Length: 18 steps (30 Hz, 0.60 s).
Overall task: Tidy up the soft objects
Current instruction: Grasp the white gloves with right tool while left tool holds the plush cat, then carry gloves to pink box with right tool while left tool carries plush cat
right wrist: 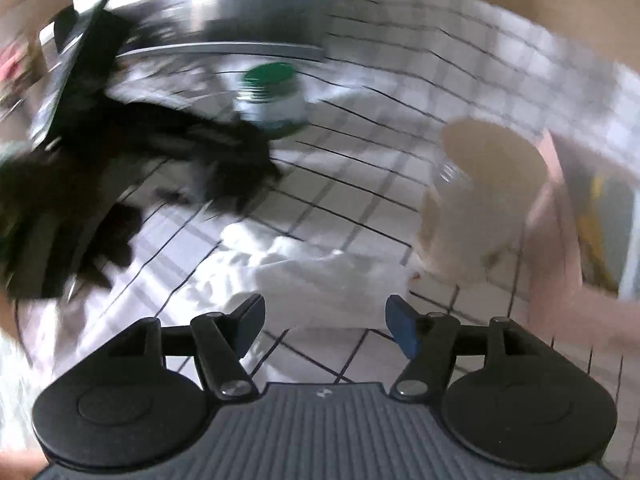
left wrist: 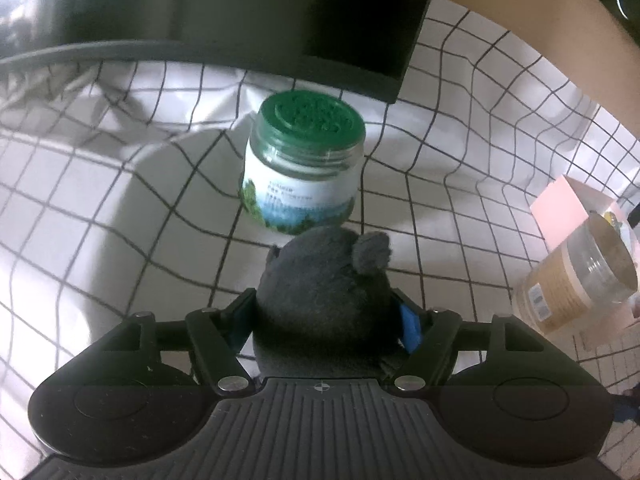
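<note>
In the left wrist view a dark grey plush toy [left wrist: 324,288] with a small round ear sits between the fingers of my left gripper [left wrist: 325,316]. The jaws stand wide and the blue pads lie at the toy's sides without squeezing it. The toy rests on the white checked cloth [left wrist: 120,208]. The right wrist view is blurred by motion. My right gripper [right wrist: 324,314] is open with nothing between its fingers, above a crumpled white soft cloth [right wrist: 312,272]. The left gripper and the plush show there as a dark smear [right wrist: 224,160] at the left.
A green-lidded jar [left wrist: 304,168] [right wrist: 272,100] stands just beyond the plush. A clear jar with a tan label [left wrist: 576,288] [right wrist: 480,200] and a pink box [left wrist: 560,208] [right wrist: 560,220] sit at the right. A black box [left wrist: 240,12] looms at the back.
</note>
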{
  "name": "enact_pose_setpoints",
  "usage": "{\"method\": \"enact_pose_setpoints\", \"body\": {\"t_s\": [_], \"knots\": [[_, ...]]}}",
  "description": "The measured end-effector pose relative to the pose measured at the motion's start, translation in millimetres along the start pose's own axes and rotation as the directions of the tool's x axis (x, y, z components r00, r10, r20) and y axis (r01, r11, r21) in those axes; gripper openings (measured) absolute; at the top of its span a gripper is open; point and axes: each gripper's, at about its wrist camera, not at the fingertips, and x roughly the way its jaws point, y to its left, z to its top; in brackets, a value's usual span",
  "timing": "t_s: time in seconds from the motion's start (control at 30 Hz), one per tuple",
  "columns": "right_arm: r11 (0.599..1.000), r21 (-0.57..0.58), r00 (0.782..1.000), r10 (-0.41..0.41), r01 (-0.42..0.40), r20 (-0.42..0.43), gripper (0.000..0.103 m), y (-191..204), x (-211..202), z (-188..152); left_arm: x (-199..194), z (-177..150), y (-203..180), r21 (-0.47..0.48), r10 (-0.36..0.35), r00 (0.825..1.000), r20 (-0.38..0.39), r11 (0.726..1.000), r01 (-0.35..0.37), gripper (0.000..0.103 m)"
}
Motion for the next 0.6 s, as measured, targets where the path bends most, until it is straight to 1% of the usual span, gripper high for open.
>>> {"method": "enact_pose_setpoints", "body": {"t_s": [0.07,0.1,0.2,0.3,0.37,0.47,0.53,0.6], "knots": [[0.995,0.096,1.000,-0.004,0.006,-0.017,0.067,-9,4,-1,-2,-2,4,-0.019,-0.021,1.000,0.004,1.000,0.021,0.075],[0.990,0.140,1.000,0.008,-0.004,-0.024,0.067,-13,5,-1,-5,-3,6,-0.030,-0.031,0.999,0.012,0.999,0.031,0.074],[0.978,0.207,0.999,0.031,-0.021,-0.045,0.067,-18,10,-4,-13,-8,15,-0.039,-0.040,0.999,0.021,0.998,0.041,0.073],[0.970,0.242,0.997,0.037,-0.021,-0.062,0.067,-18,23,-1,-26,-15,28,-0.059,-0.054,0.998,0.031,0.997,0.056,0.073],[0.970,0.242,0.997,0.044,-0.026,-0.069,0.068,-12,33,4,-36,-20,37,-0.066,-0.063,0.997,0.035,0.996,0.065,0.073],[0.986,0.166,0.999,0.028,-0.025,-0.019,0.068,4,44,14,-51,-28,49,-0.073,-0.055,0.998,0.043,0.996,0.058,0.073],[0.996,0.089,1.000,0.024,-0.024,0.006,0.068,16,53,21,-62,-34,60,-0.108,-0.048,0.997,0.057,0.993,0.054,0.073],[0.996,0.083,0.999,0.035,-0.035,0.001,0.070,22,61,28,-70,-41,70,-0.145,-0.035,0.997,0.067,0.988,0.044,0.073]]}}
